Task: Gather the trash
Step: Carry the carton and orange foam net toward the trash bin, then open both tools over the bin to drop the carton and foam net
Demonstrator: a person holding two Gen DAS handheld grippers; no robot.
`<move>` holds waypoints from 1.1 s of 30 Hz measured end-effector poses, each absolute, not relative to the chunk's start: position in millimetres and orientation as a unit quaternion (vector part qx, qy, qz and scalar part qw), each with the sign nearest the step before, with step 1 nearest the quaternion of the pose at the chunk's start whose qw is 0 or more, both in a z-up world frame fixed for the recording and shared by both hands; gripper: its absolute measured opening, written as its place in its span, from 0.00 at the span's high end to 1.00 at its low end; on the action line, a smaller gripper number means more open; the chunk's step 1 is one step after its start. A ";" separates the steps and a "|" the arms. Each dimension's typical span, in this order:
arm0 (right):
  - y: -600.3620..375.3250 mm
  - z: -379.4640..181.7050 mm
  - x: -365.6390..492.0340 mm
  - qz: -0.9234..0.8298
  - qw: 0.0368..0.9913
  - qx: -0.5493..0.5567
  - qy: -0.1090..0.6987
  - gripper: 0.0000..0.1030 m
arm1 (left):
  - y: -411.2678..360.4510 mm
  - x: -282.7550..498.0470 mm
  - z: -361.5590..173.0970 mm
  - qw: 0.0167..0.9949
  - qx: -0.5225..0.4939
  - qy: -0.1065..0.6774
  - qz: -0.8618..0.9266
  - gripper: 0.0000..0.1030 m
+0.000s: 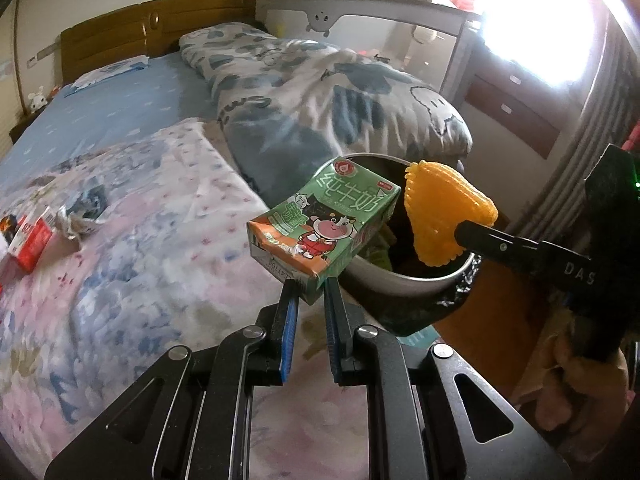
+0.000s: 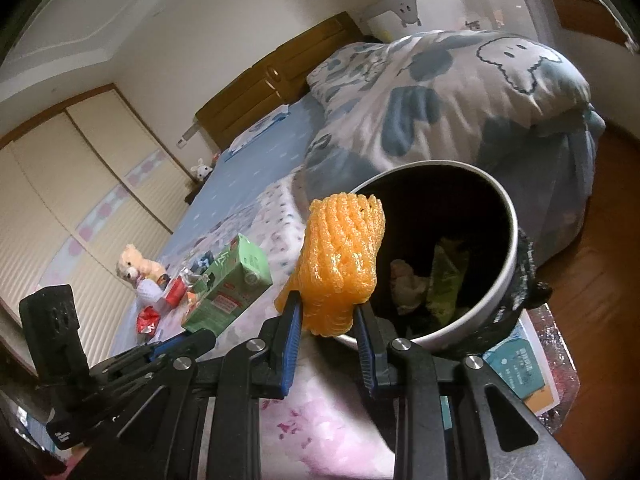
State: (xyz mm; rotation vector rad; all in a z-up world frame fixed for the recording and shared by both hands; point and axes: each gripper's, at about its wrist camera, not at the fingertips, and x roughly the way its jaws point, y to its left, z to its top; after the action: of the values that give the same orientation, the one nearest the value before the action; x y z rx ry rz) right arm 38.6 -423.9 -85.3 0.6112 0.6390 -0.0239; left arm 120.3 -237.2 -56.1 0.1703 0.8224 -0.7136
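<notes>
**Q:** So what have you got in each hand right now?

**Me:** Left claw (image 1: 310, 292) is pinched nearly closed on the bottom corner of a green rectangular milk carton with a cartoon cow printed on it (image 1: 320, 224). I'm holding the carton up off the bed, tilted, just beside the rim of the round grey metal trash bin lined with a black bag (image 1: 420, 280). Right claw (image 2: 328, 312) is clamped about halfway closed on an orange foam fruit-net sleeve (image 2: 340, 264), and that one sits right at the bin's mouth, at its near edge.

**Q:** Where's the bin, and is there stuff in it?

**Me:** It's next to the bed with the pink and blue floral sheet (image 1: 140, 260), just in front of a bunched-up grey-blue cartoon-print duvet (image 1: 320, 92). From the right wrist view I can see into it: a crumpled pale tissue wad (image 2: 404, 280) and a green wrapper (image 2: 444, 276) lying at the bottom.

**Q:** Anything left on the bed?

**Me:** Yeah, a little pile well away from the bin: a red and white small box (image 1: 34, 244) and a crinkled silver foil wrapper (image 1: 72, 222). There's a cream teddy bear (image 2: 134, 266) near them too.
</notes>
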 end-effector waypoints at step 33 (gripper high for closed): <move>-475.6 -103.8 59.1 -0.054 0.890 0.303 0.336 0.69 | -306.9 141.2 -64.9 0.833 0.116 0.408 -0.356 0.99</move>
State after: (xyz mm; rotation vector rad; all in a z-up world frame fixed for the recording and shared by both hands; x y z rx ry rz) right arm 59.1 -475.6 -103.8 0.6286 0.6985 -0.1114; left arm 141.2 -306.9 -64.9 0.2462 0.8654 -0.7547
